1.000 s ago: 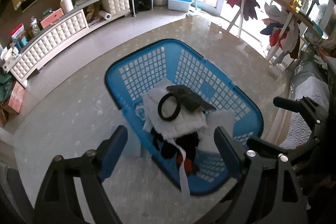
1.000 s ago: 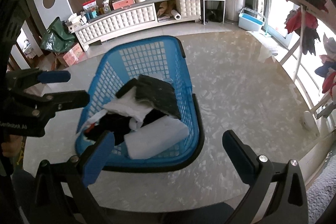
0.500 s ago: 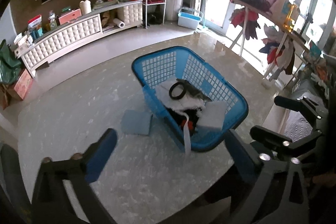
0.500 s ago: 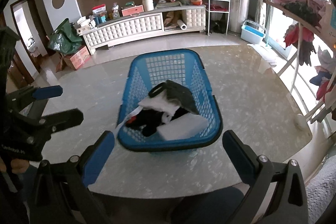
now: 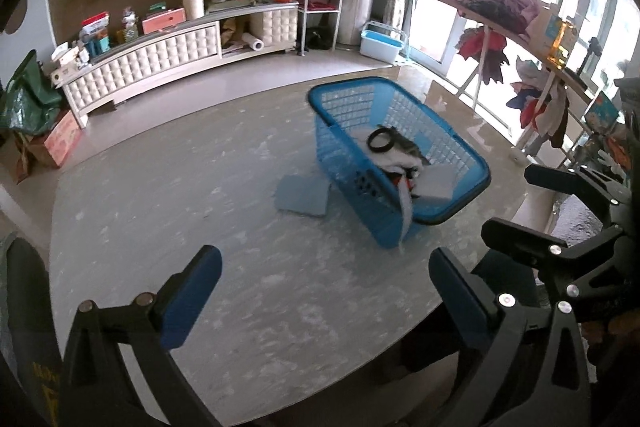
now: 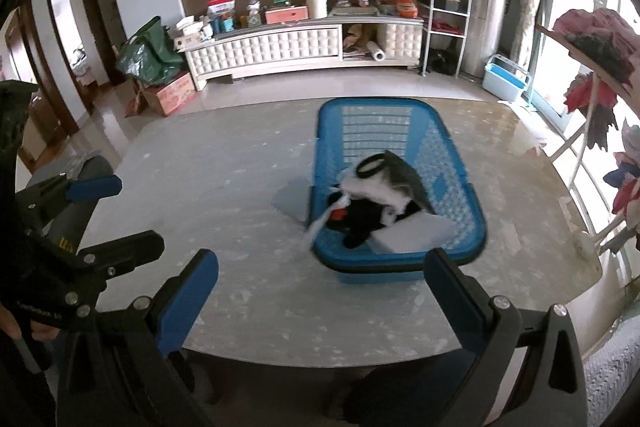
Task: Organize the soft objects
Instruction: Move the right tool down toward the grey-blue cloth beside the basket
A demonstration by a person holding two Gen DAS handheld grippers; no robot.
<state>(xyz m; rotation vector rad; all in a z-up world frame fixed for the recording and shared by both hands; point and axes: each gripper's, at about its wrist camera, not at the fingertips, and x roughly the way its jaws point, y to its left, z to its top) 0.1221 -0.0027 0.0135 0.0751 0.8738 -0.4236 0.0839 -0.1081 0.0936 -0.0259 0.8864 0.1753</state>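
Now, taking the blue basket (image 5: pixel 400 163) as the landmark, the left gripper (image 5: pixel 324 291) hangs over the grey table (image 5: pixel 160 203) well to the near left of it. Its blue fingers (image 5: pixel 192 301) are spread wide with nothing between them; the jaws have just been opening. Just beside the left wall of the basket, a flat pale blue pad (image 5: pixel 303 194) lies on the table, touching the basket's base or very near to it. Inside the basket, at its near end, soft things are piled: a white cloth (image 6: pixel 370 187), a black ring (image 5: pixel 381 139) on top, a dark folded piece (image 6: pixel 408 177), a black soft item with a red spot (image 6: pixel 360 219), and a white foam block (image 6: pixel 416 233) against the near wall. A white strip (image 5: pixel 405 215) hangs out over the near rim of the basket. The far end of the basket is bare mesh. On the near right side of the basket, the right gripper (image 6: pixel 320 293) is also held above the table edge, its fingers (image 6: pixel 188 303) wide apart and empty.
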